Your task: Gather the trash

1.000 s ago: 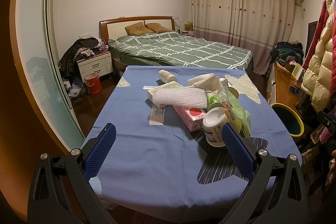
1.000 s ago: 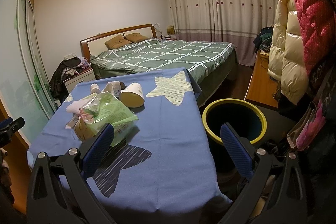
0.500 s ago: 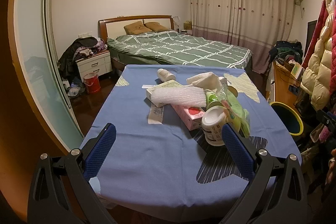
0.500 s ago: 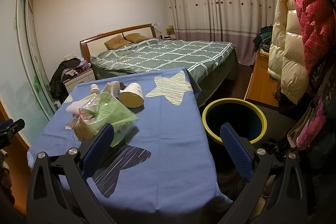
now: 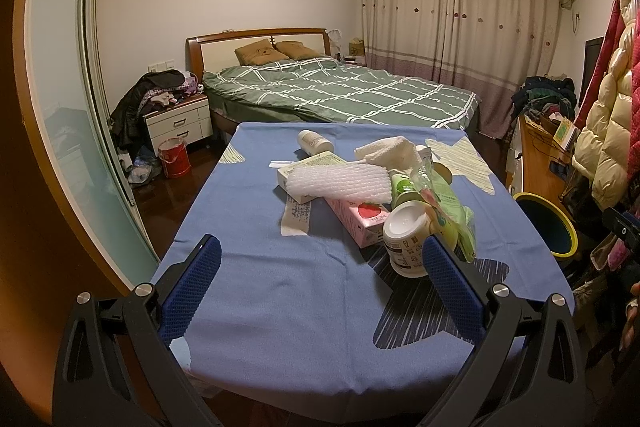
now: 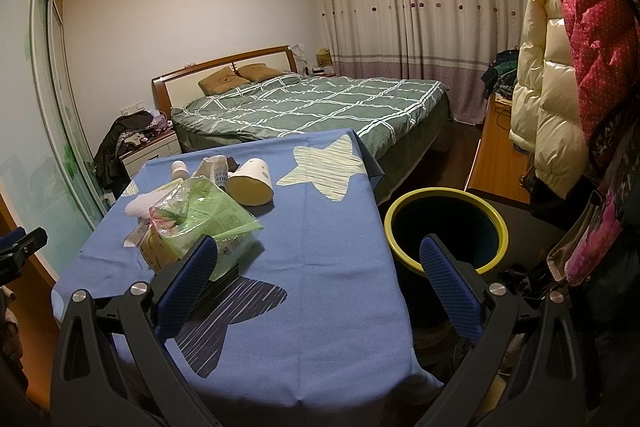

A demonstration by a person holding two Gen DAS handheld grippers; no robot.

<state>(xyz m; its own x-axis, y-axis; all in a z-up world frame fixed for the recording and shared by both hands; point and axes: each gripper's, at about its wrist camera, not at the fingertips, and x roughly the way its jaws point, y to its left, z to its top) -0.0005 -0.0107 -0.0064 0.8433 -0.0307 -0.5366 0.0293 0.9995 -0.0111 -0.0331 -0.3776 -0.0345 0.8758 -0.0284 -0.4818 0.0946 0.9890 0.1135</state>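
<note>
Left gripper (image 5: 320,279): jaws spread wide, gripping nothing, poised above blue tablecloth (image 5: 260,287). Trash heaped mid-table: one bubble wrap sheet (image 5: 340,183), one pink carton (image 5: 356,217), one white cup (image 5: 404,241), one green bag (image 6: 208,217). Right gripper (image 6: 318,277): likewise agape, empty, between table edge and one yellow-rimmed bin (image 6: 446,195).

Each gripper (image 5: 320,287) (image 6: 318,285) has black angular arms, silver screws, and blue textured pads (image 5: 192,291).
</note>
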